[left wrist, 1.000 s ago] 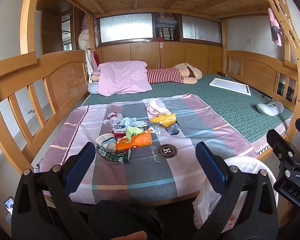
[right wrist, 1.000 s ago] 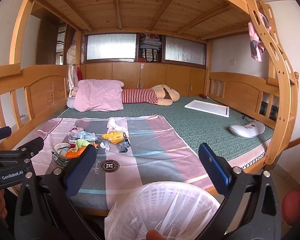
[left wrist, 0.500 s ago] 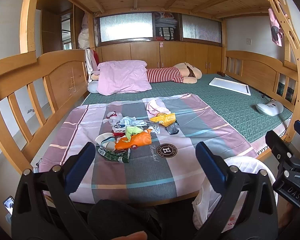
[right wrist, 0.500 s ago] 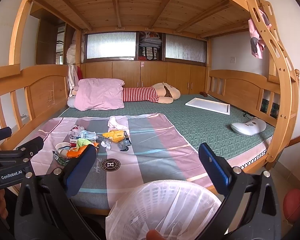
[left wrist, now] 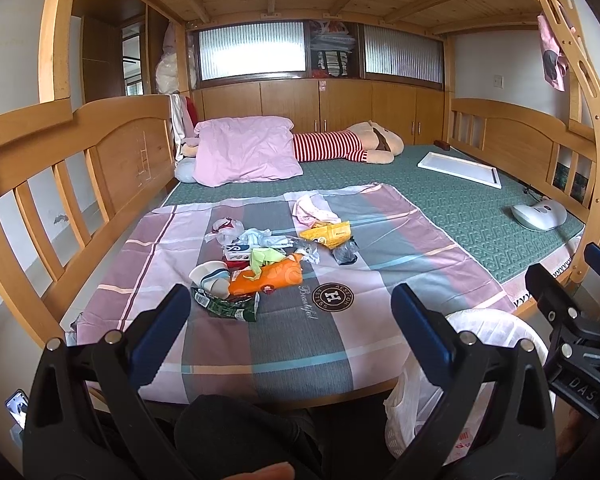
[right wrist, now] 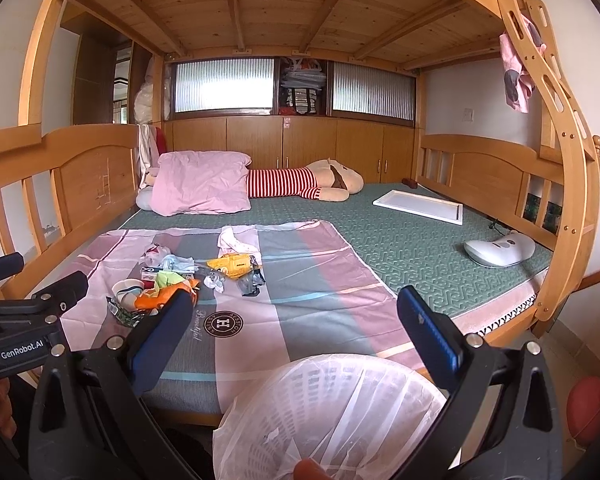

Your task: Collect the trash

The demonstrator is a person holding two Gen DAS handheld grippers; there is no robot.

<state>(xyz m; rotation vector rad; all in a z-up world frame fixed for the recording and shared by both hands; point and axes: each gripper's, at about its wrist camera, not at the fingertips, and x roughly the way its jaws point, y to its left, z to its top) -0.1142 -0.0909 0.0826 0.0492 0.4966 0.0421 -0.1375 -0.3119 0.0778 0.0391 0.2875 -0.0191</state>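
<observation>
A wooden bunk bed (left wrist: 80,128) fills the room, its green textured mattress (left wrist: 451,200) partly covered by a smooth pink-and-grey striped sheet (left wrist: 280,340). Nothing looks collected yet: the trash pile (left wrist: 268,264) of crinkled wrappers, an orange packet (left wrist: 268,278) and a yellow one, lies on the sheet's middle. A white lattice basket (right wrist: 339,412), lined with a thin bag and seemingly empty, waits at the bed's near edge. The left gripper (left wrist: 290,320) and right gripper (right wrist: 292,322) hover wide apart, holding nothing.

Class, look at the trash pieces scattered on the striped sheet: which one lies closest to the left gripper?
The dark green wrapper, at the near edge of the pile, just beyond the left gripper; the orange bag and yellow packet lie farther back.
</observation>
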